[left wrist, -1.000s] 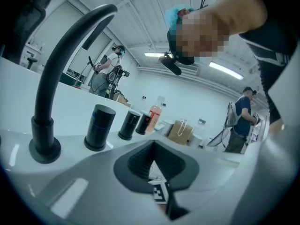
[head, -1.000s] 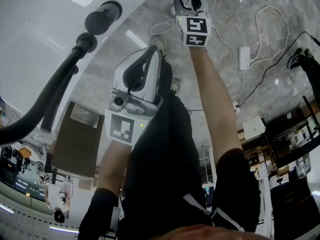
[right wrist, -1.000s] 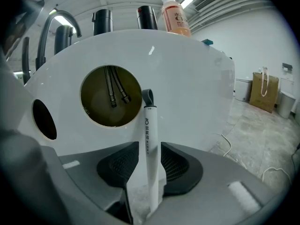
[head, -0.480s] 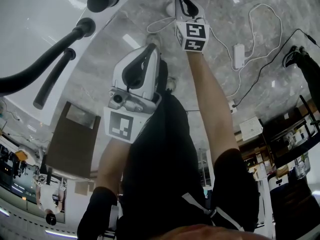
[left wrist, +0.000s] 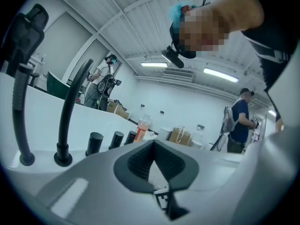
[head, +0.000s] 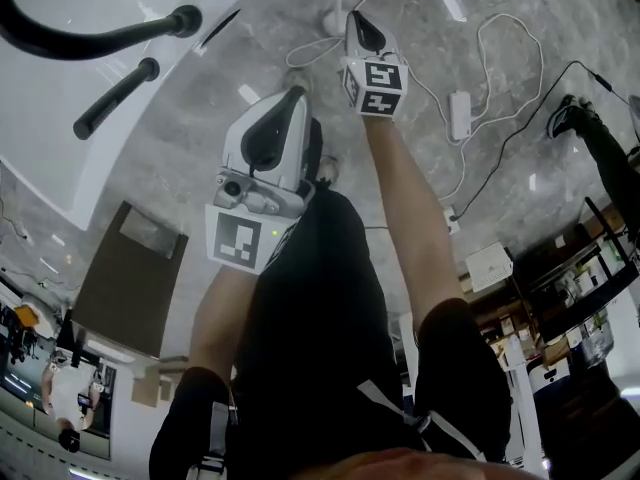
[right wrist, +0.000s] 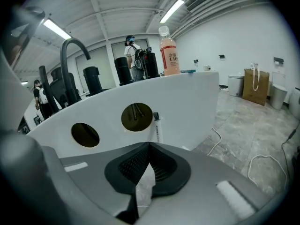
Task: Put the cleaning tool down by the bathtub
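Note:
The white bathtub fills the upper left of the head view, with a black faucet on its rim. In the right gripper view a slim white tool handle leans upright against the tub's outer wall, beside a round hole. My right gripper hangs over the floor short of that wall. Its jaws have just been closing, and they stand shut with nothing between them. My left gripper is shut and empty, level with the tub rim.
White cables and a power adapter lie on the marble floor. A brown box stands by the tub's end. Black knobs and a drink bottle sit on the rim. Shelves stand at right; people stand in the background.
Both grippers have lifted and drawn back from the tub, which has slid up and left in the head view. The right jaws went from wide open to shut.

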Demonstrator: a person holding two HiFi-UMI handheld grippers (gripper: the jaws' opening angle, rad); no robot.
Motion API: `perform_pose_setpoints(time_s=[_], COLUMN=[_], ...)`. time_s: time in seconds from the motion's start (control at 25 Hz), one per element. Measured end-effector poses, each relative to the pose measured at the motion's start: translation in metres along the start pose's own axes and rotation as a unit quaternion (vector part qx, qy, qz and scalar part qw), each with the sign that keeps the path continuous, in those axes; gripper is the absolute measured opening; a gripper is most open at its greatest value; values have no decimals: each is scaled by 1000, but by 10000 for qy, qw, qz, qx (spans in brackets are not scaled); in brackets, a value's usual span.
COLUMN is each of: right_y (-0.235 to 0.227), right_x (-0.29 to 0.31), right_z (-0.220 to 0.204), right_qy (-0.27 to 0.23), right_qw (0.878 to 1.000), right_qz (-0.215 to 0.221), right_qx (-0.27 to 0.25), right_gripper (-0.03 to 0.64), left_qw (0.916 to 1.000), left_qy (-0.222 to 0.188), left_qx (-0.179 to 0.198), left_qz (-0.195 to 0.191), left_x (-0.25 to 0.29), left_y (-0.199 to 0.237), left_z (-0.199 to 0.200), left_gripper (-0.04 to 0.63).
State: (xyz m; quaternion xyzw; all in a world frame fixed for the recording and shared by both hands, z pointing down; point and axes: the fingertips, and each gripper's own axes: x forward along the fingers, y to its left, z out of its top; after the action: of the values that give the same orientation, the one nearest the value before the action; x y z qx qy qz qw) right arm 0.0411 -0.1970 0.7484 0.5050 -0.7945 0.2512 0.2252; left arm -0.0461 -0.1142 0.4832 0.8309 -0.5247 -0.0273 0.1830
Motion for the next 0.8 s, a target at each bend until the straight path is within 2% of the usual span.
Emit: perform_pose_setpoints(time_s=[0.24, 0.8], right_y=[4, 35], right_x=[-46, -173], right_z=[3, 27], right_qy=[1, -240], right_qw=[9998, 9996], right_qz=[-37, 40], right_qx=[179, 154], right_gripper=[0, 0], left_qw=[9996, 9987], left_qy=[-274, -468], left_qx=[30, 62], left_qz=[55, 167], left_x=[-26, -103], left_y=[-27, -90], left_z=[25, 69], left_gripper=[6, 6])
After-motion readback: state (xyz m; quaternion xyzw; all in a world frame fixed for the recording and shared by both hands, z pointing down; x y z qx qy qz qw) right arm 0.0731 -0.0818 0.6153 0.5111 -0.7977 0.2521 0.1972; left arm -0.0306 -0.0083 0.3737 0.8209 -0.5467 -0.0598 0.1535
